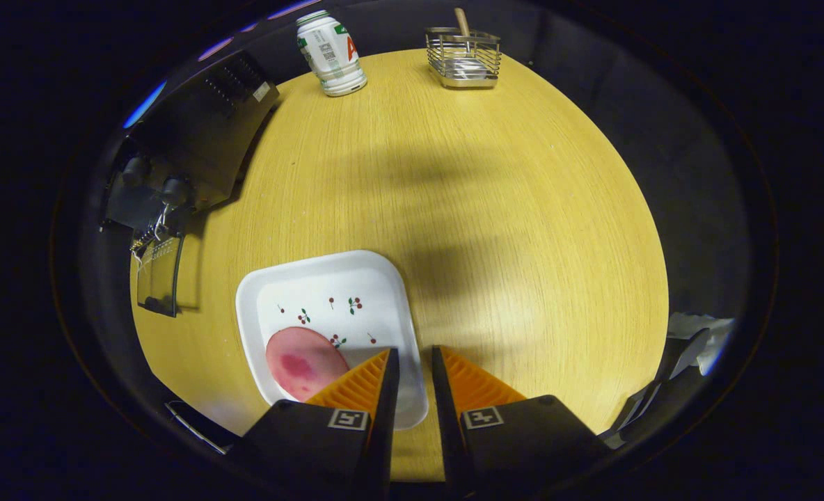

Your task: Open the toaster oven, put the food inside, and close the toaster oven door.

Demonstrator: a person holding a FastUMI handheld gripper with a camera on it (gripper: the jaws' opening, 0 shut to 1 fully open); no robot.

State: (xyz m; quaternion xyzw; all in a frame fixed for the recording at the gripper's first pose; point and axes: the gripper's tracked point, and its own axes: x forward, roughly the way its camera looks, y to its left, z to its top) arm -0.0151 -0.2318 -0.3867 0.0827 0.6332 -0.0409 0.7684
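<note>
Hovering above the wooden table (495, 209), your gripper (415, 355) has its jaws drawn close with a narrow gap between them, and nothing is held. The white plate (328, 292) lies just ahead and left of the jaws, its near right edge under the left finger. A pink slice of food (300, 365) sits on the plate's near left part, just beside the left finger. The toaster oven (189, 146) stands far ahead to the left with its glass door (158, 275) hanging open. Beyond the jaws stand a can (330, 52) and a wire basket (463, 59).
</note>
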